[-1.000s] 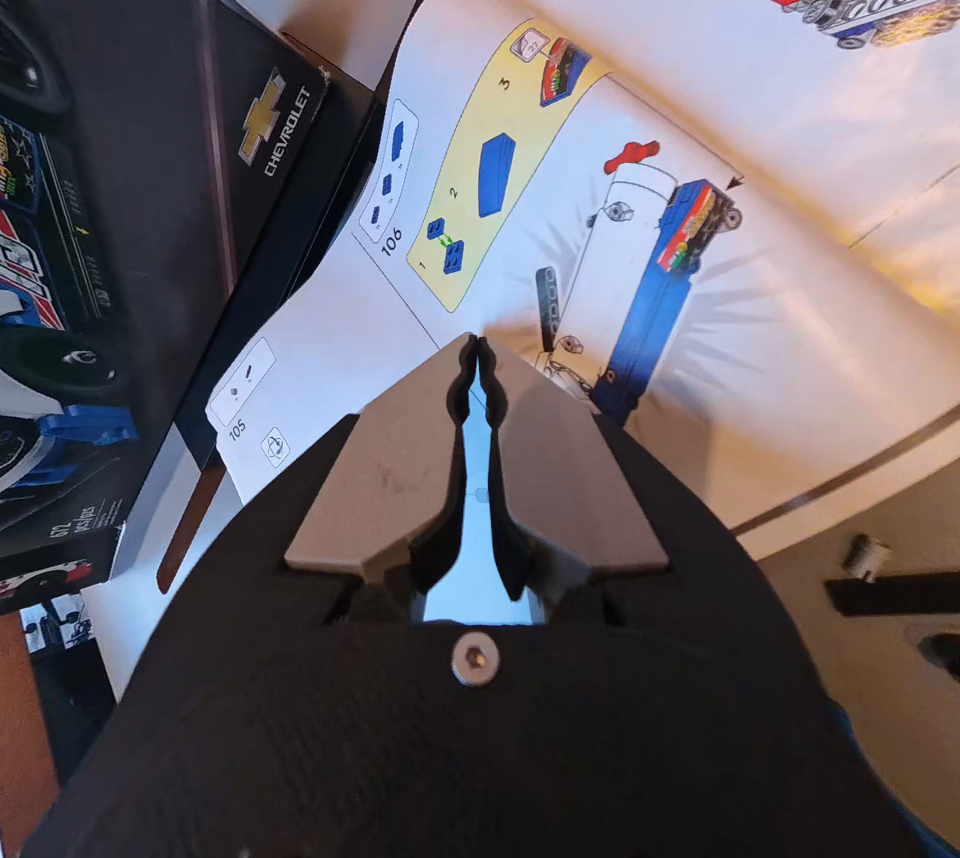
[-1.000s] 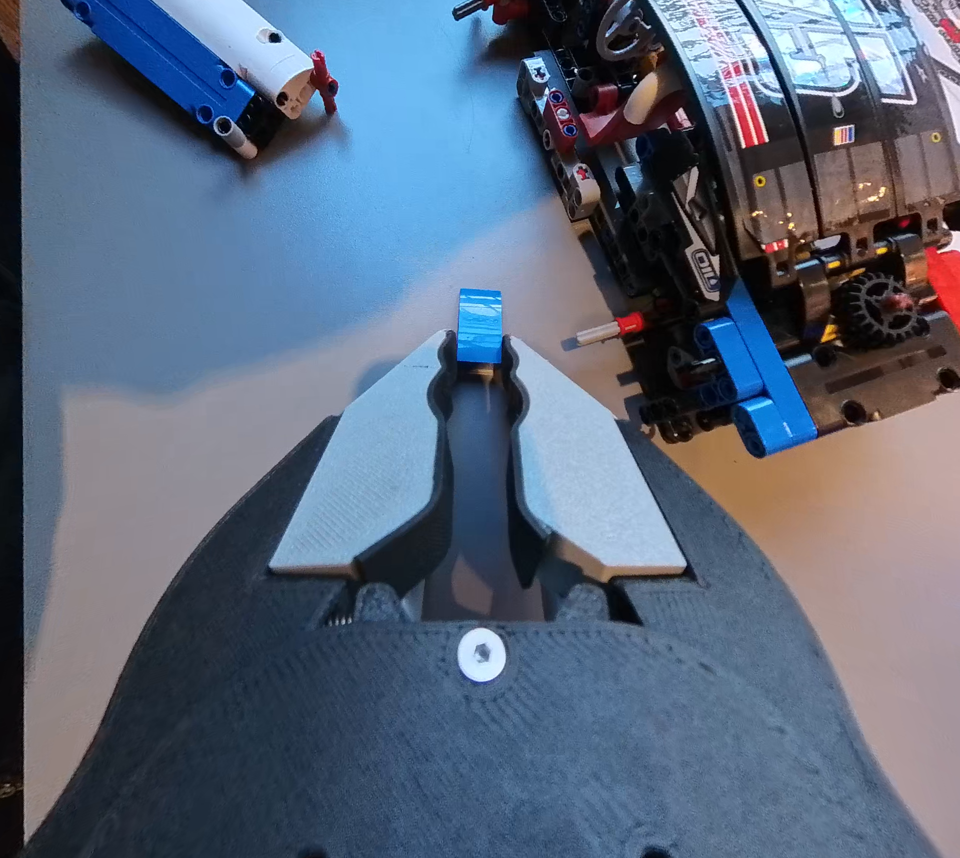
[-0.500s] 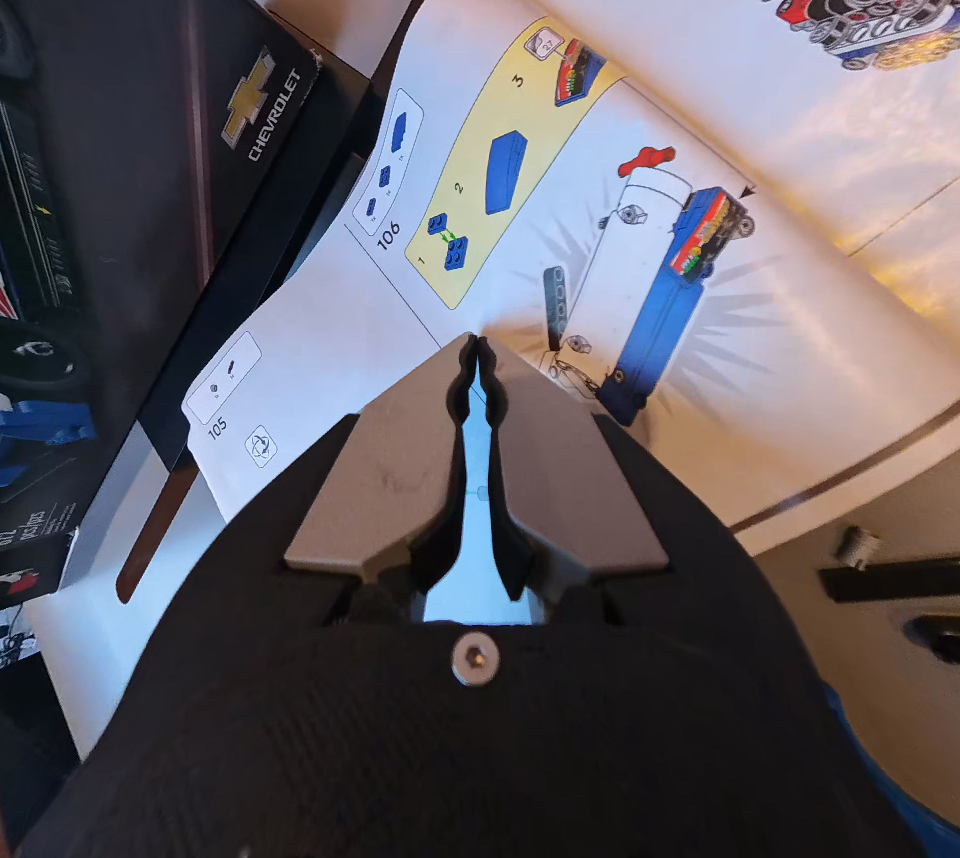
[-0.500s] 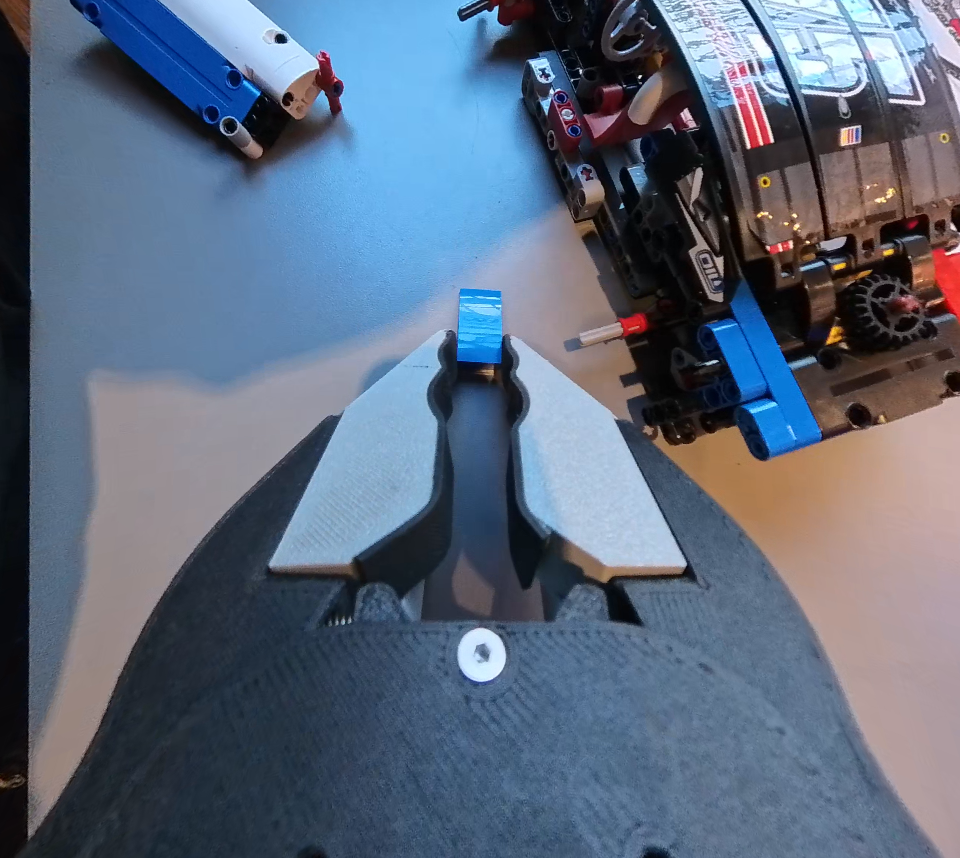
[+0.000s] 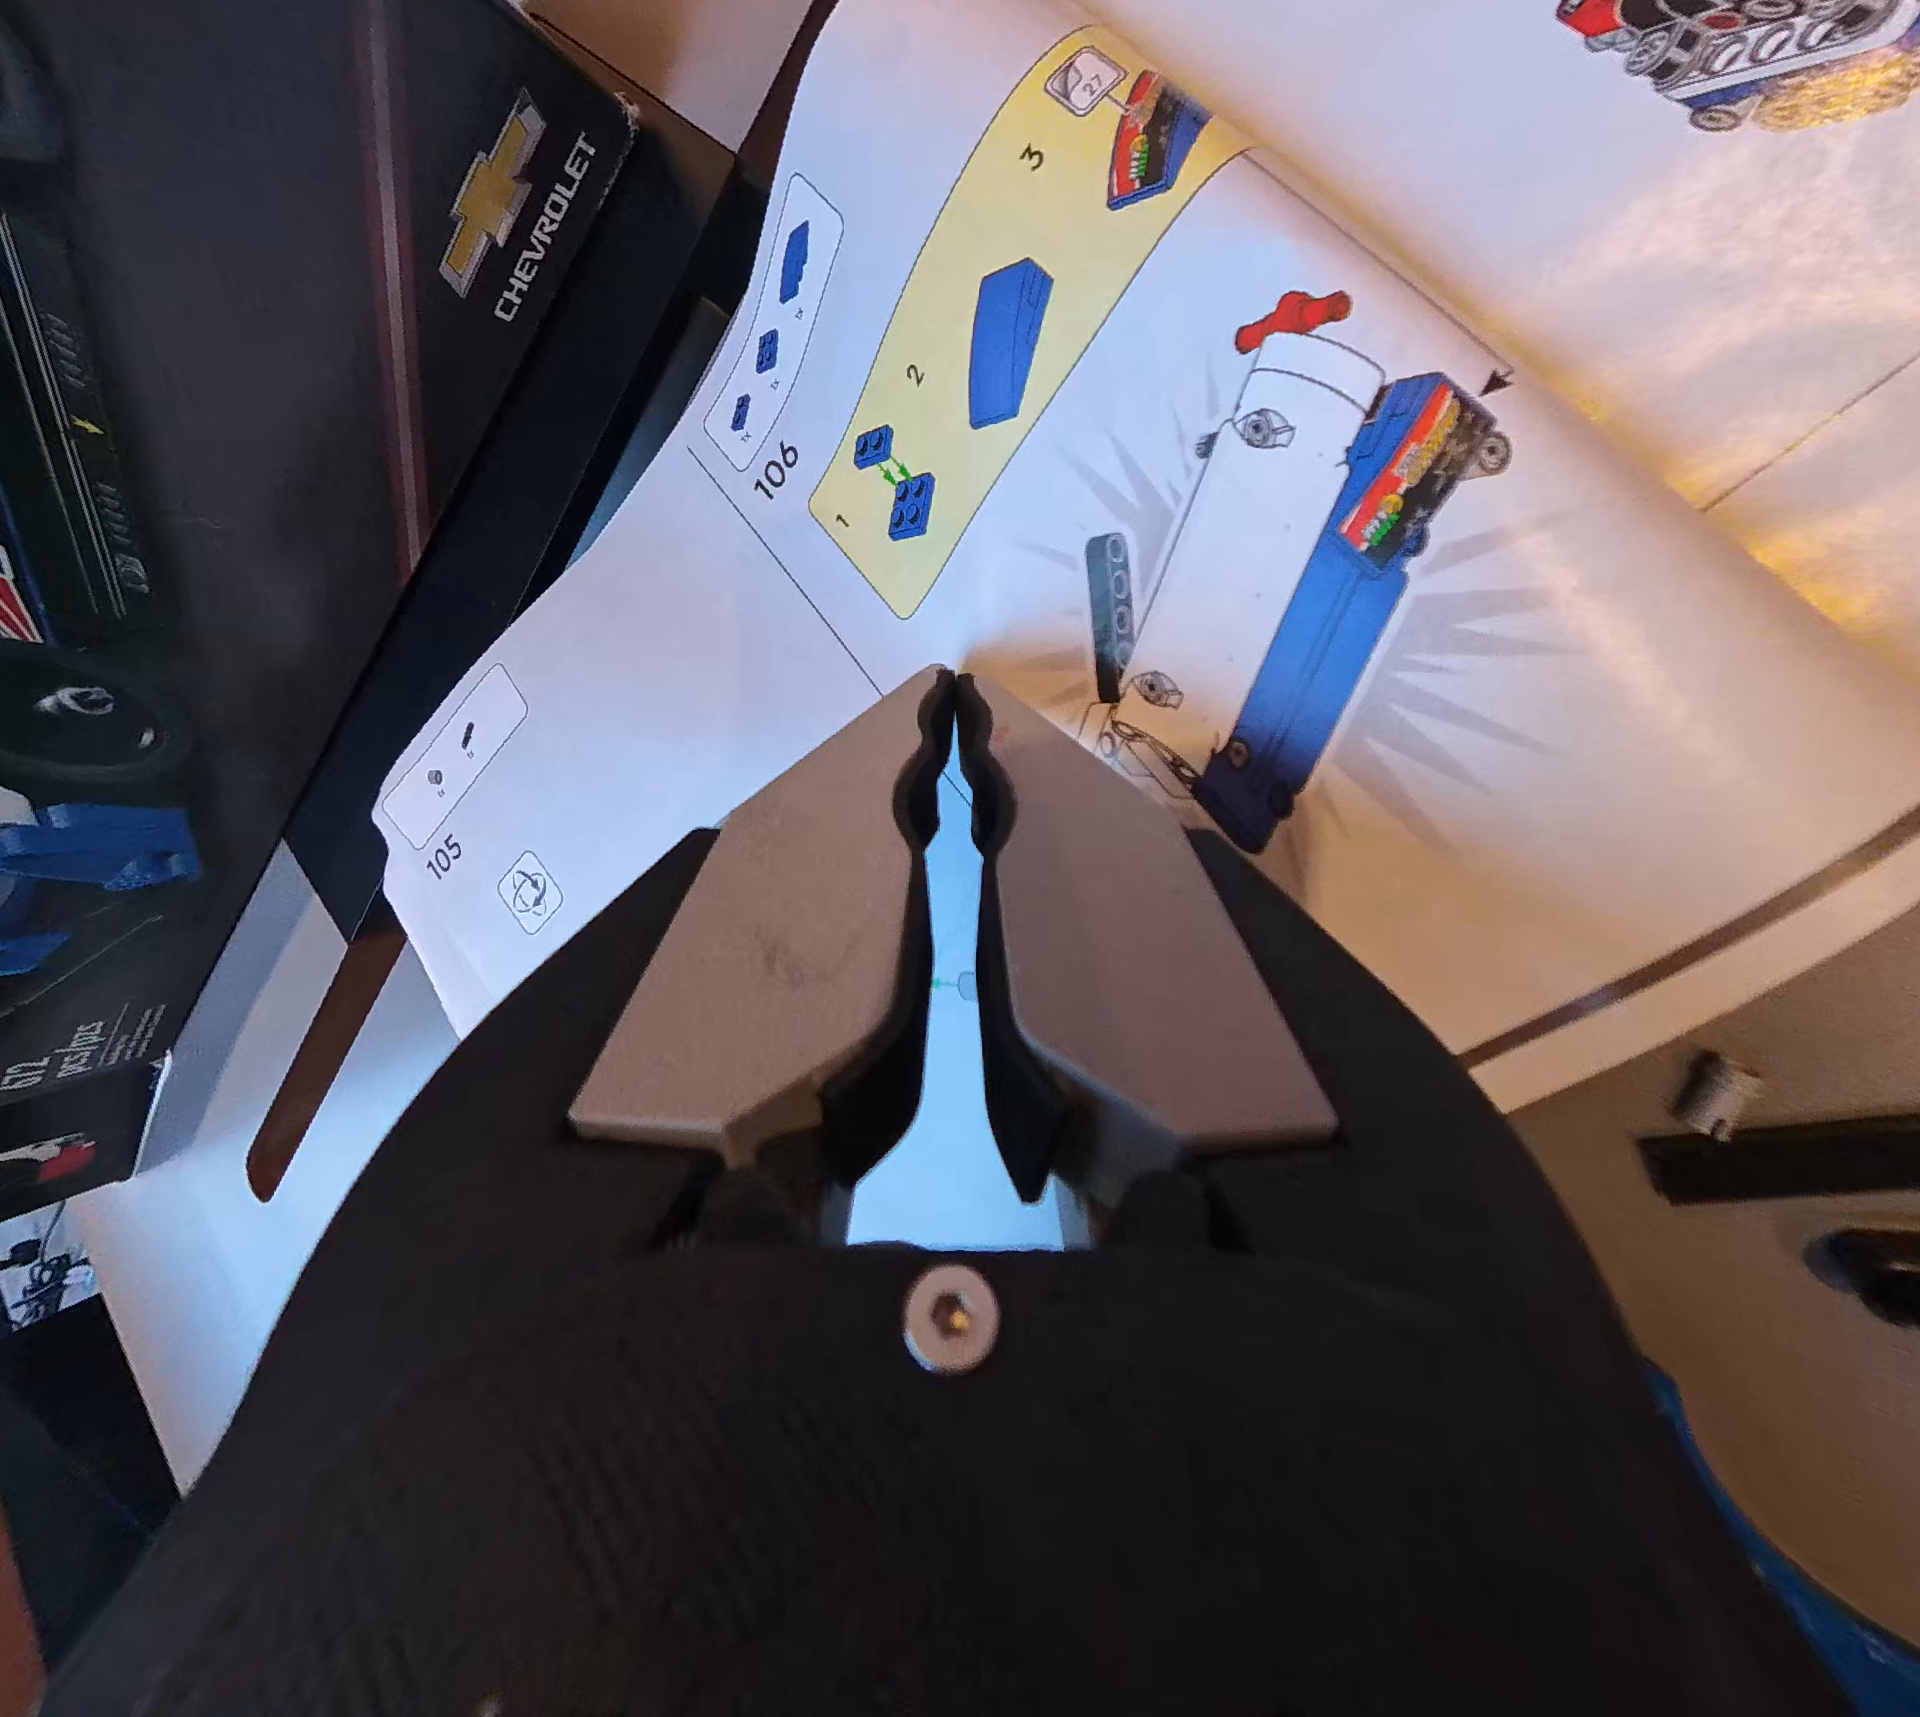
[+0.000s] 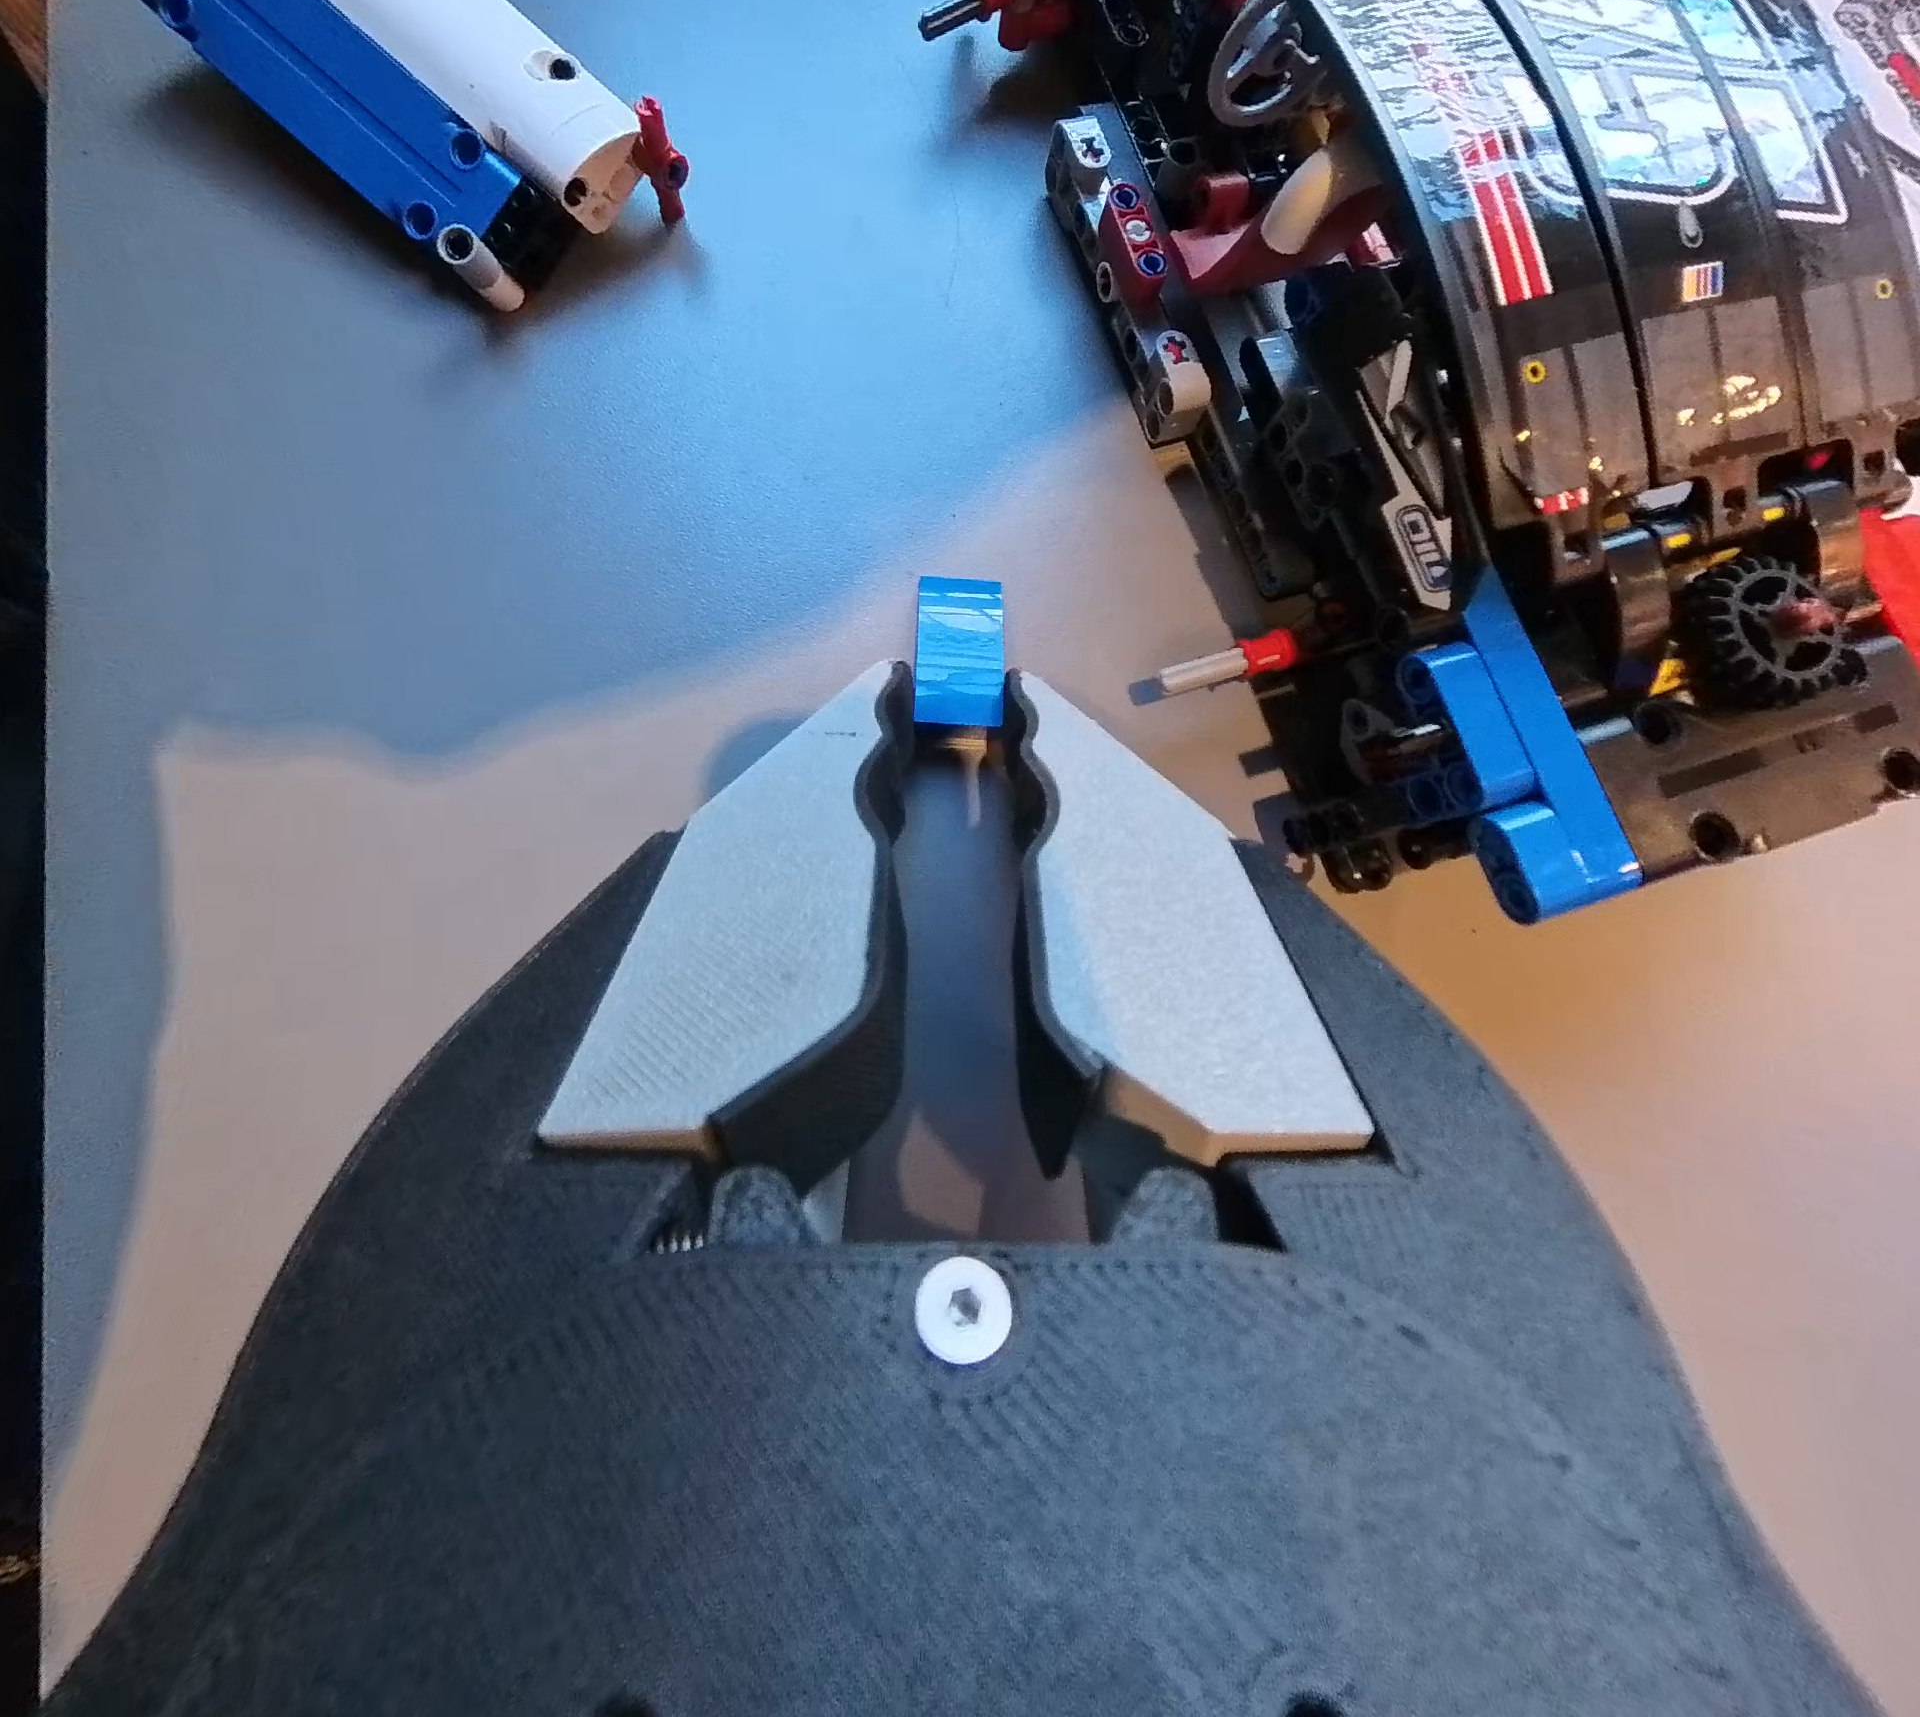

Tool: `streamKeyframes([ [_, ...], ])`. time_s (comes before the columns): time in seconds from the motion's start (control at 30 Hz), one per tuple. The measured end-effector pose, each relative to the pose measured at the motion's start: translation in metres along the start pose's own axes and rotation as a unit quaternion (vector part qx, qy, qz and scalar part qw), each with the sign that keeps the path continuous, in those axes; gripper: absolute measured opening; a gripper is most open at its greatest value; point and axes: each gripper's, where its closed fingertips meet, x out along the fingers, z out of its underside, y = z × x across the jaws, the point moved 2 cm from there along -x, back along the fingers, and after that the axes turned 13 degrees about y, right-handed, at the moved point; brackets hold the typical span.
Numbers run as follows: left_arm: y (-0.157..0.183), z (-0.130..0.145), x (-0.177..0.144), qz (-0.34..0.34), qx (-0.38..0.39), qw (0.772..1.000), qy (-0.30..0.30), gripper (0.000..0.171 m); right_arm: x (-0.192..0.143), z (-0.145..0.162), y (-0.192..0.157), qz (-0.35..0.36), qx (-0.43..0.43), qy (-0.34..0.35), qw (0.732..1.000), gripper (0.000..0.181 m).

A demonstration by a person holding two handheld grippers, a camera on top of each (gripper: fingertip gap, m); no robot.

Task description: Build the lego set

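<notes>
My right gripper (image 6: 960, 688) is shut on a small blue brick (image 6: 960, 649), held above the grey table. A white and blue side panel assembly (image 6: 395, 78) lies at the far left of the table. The black car model (image 6: 1538, 337) stands at the right, with a blue beam (image 6: 1527, 763) at its near corner. My left gripper (image 5: 953, 691) is shut and empty, its tips over the open instruction booklet (image 5: 1039, 420). The page shows drawings of blue bricks and the white and blue panel.
The black set box (image 5: 312, 317) stands left of the booklet in the left wrist view. A black part (image 5: 1766, 1158) with a small grey peg (image 5: 1709, 1091) lies on the table at the right. A red-tipped axle (image 6: 1216, 670) sticks out of the car toward my right gripper. My right fingertips sit around 45 cm from my left ones.
The left wrist view has shifted slightly over the booklet, with the box sliding left and back. The right gripper has drifted slightly with the blue brick still held.
</notes>
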Motion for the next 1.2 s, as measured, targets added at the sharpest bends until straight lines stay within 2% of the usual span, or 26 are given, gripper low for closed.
streamKeyframes([
  [0.23, 0.0, -0.001, 0.0, -0.004, -0.014, 1.0, 0.0, 0.0, 0.0, 0.0, 0.0, -0.001, -0.001, 0.0, 1.0, 0.014],
  [0.37, -0.003, -0.002, -0.01, -0.005, -0.04, 0.999, -0.013, 0.0, -0.003, -0.004, 0.005, 0.032, -0.009, 0.012, 0.999, 0.037],
  [0.47, -0.009, -0.018, -0.042, -0.027, -0.032, 0.999, -0.008, 0.0, -0.018, -0.012, 0.0, 0.054, 0.002, 0.035, 0.998, 0.049],
  [0.53, -0.008, -0.04, -0.074, -0.04, -0.029, 0.999, 0.018, 0.0, -0.039, -0.024, -0.008, 0.07, 0.015, 0.067, 0.995, 0.052],
  [0.6, 0.01, -0.069, -0.112, -0.023, -0.042, 0.998, 0.043, 0.0, -0.072, -0.03, -0.012, 0.107, 0.021, 0.097, 0.989, 0.049],
  [0.67, 0.052, -0.105, -0.152, 0.026, -0.051, 0.995, 0.077, 0.0, -0.111, -0.015, -0.006, 0.171, 0.027, 0.084, 0.981, 0.046],
  [0.8, 0.172, -0.166, -0.216, 0.125, -0.036, 0.979, 0.154, 0.0, -0.19, 0.051, 0.015, 0.281, 0.086, 0.005, 0.956, 0.041],
  [0.9, 0.286, -0.202, -0.244, 0.262, -0.076, 0.94, 0.206, 0.0, -0.23, 0.083, 0.023, 0.304, 0.129, -0.007, 0.944, 0.04],
  [0.93, 0.321, -0.212, -0.249, 0.309, -0.105, 0.92, 0.218, 0.0, -0.236, 0.089, 0.024, 0.291, 0.144, 0.001, 0.946, 0.04],
  [0.97, 0.351, -0.219, -0.249, 0.342, -0.127, 0.905, 0.219, 0.016, -0.238, 0.094, 0.025, 0.275, 0.155, 0.007, 0.949, 0.04],
  [1.0, 0.375, -0.225, -0.242, 0.353, -0.147, 0.899, 0.215, 0.061, -0.239, 0.1, 0.025, 0.256, 0.165, 0.008, 0.952, 0.041],
  [1.03, 0.396, -0.229, -0.235, 0.364, -0.162, 0.892, 0.211, 0.065, -0.239, 0.104, 0.025, 0.237, 0.173, 0.008, 0.956, 0.042],
  [1.07, 0.416, -0.234, -0.229, 0.375, -0.173, 0.886, 0.212, 0.056, -0.239, 0.105, 0.025, 0.22, 0.176, 0.014, 0.959, 0.041],
  [1.1, 0.432, -0.24, -0.223, 0.384, -0.182, 0.879, 0.218, 0.056, -0.239, 0.105, 0.025, 0.209, 0.176, 0.023, 0.962, 0.04],
  [1.2, 0.464, -0.257, -0.197, 0.37, -0.193, 0.881, 0.222, 0.052, -0.241, 0.107, 0.027, 0.202, 0.159, 0.033, 0.966, 0.04],
])
